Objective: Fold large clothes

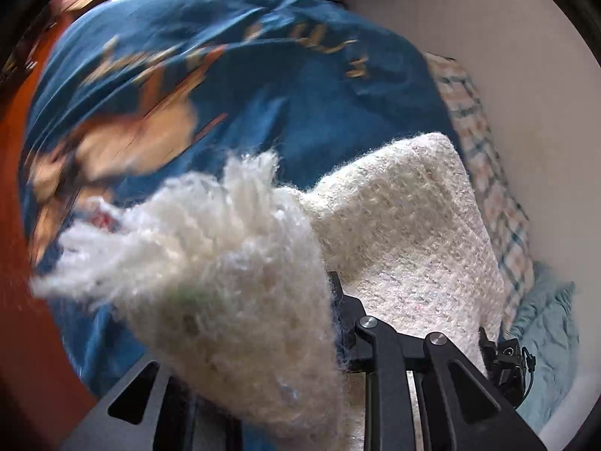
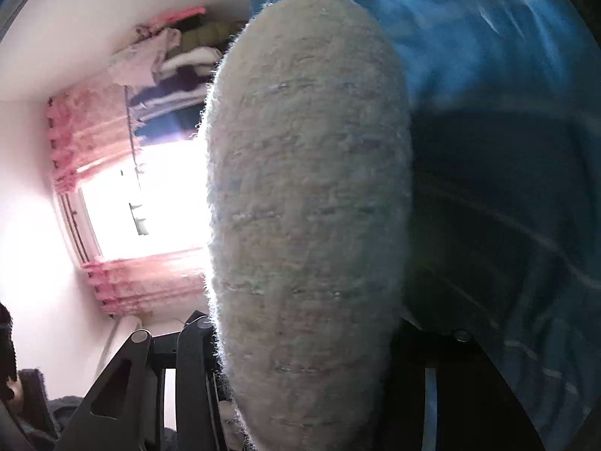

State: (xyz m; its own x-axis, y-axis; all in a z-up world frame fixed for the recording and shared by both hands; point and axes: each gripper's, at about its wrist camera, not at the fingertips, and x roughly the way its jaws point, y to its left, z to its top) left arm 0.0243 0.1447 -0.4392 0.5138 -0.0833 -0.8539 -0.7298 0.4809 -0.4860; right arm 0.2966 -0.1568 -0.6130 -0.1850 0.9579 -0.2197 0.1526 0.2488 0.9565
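A fluffy cream-white knitted garment with a fringed, woolly edge [image 1: 394, 225] fills the lower middle of the left wrist view, draped over and between the black linkage arms of the left gripper [image 1: 338, 338]. The fingertips are buried in the knit, so I cannot tell whether the jaws are spread or pressed together. Behind the cream knit lies a large blue cloth printed with tan and orange figures and yellow lettering [image 1: 263, 86] (motion blur smears the print). To the right of the cream knit, a checked cloth in pale orange and teal [image 1: 492, 188] lies against a plain white wall [image 1: 526, 75], and just below it sits a crumpled light-blue fabric [image 1: 544, 323].

In the right wrist view the cream knit [image 2: 308, 206] rises as a thick rounded fold straight out of the right gripper [image 2: 300, 394], hiding its fingertips, so its closure cannot be told either. Right of the fold hangs the blue cloth [image 2: 488, 56]. Left of the fold are a bright window with pink ruffled curtains [image 2: 142, 195] and a heap of assorted clothes [image 2: 169, 64].
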